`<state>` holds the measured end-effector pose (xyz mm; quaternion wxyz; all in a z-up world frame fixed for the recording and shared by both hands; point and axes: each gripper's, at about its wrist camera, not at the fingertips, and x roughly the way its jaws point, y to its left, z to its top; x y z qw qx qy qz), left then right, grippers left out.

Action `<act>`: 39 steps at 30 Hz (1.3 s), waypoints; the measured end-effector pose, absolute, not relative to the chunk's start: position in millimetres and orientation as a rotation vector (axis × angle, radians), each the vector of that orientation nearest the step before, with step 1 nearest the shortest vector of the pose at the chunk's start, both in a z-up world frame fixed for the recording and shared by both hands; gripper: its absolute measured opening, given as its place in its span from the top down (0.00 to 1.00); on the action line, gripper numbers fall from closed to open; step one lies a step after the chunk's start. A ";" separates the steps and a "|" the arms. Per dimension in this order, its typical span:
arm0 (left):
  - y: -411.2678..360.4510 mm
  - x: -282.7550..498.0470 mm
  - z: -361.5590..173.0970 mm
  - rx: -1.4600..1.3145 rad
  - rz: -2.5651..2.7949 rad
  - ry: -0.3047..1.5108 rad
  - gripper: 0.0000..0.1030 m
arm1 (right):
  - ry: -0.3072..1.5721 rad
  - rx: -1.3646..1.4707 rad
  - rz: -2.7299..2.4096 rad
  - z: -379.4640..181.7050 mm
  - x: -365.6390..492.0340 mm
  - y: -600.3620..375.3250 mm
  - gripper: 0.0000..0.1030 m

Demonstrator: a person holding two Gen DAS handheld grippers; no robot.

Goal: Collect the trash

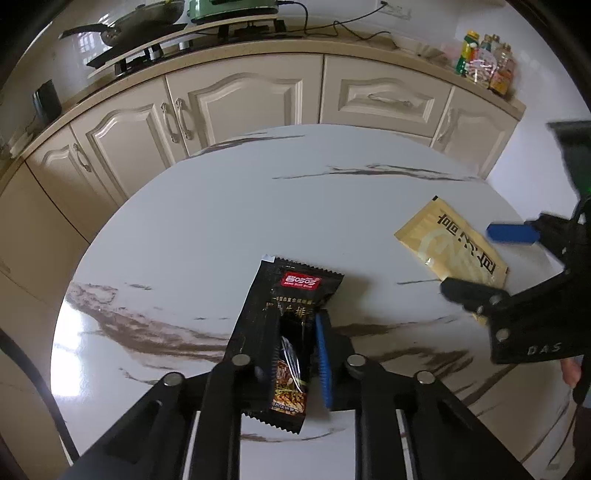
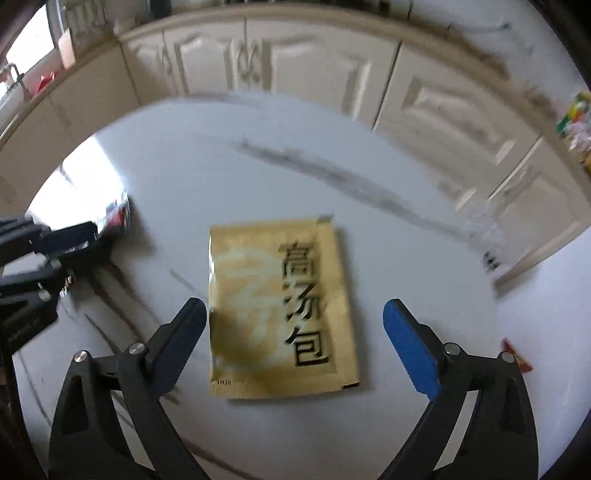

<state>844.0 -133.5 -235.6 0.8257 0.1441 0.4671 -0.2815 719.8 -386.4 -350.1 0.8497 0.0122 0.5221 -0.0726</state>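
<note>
A round white table (image 1: 258,206) with brown streaks stands in front of cream kitchen cupboards (image 1: 243,99). On the counter behind sit a pan (image 1: 147,16) and some bottles (image 1: 487,62).

The left claw (image 1: 295,354) points down at the table and is squeezed tight on a black snack wrapper (image 1: 291,295). The wrapper's near half sits between the two fingers, and its far end with the red label sticks out past the tips.

The right claw (image 2: 295,343) also tips down, with its fingers spread wide apart and nothing in them. A flat gold packet (image 2: 280,306) with big black letters lies on the table right between the two fingers, and I cannot see either finger touching it. The left claw is off to its left side, well apart.
</note>
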 end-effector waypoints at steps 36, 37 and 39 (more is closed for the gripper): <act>-48.6 781.5 -196.7 0.137 -0.594 0.968 0.96 | 1.016 0.069 0.054 -320.7 686.5 -303.7 0.44; -46.9 779.4 -195.3 0.126 -0.610 0.960 0.96 | 1.014 0.068 0.057 -319.9 685.3 -300.3 0.44; -48.6 781.8 -196.6 0.114 -0.649 0.963 0.95 | 1.008 0.074 0.052 -319.6 682.8 -298.9 0.44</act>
